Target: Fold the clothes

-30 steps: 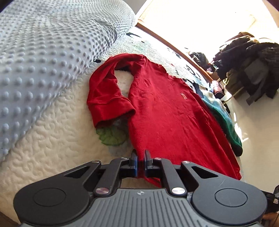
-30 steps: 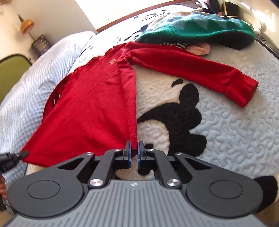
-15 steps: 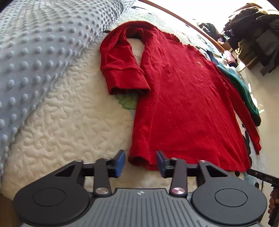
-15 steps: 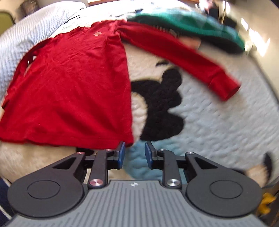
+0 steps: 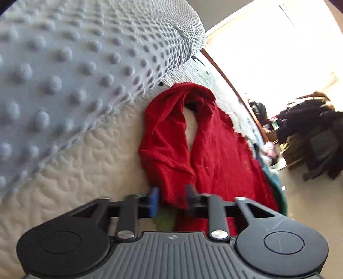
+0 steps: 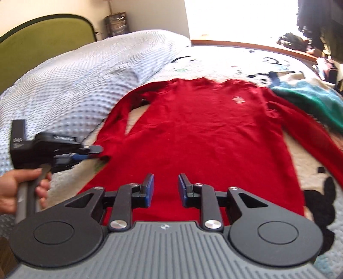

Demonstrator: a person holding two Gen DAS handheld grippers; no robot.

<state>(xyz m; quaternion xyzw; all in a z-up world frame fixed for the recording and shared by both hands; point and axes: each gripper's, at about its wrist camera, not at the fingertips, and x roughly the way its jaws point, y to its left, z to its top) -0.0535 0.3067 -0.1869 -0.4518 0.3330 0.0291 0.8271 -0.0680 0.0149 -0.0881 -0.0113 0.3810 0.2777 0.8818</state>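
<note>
I see a bed with a white quilted cover (image 6: 268,64), a dotted grey blanket (image 6: 81,81) at left, an olive headboard (image 6: 42,32) behind, and a sunlit window (image 6: 235,17) far off.

Daylight pours in from the window (image 6: 235,19) at the far side, blown out to pure white in both views. The bed (image 6: 246,64) glares near it. The left wrist view smears with motion blur, the dotted blanket (image 5: 75,75) soft up close. Fisheye bending curves every edge, and corners fall dark.
</note>
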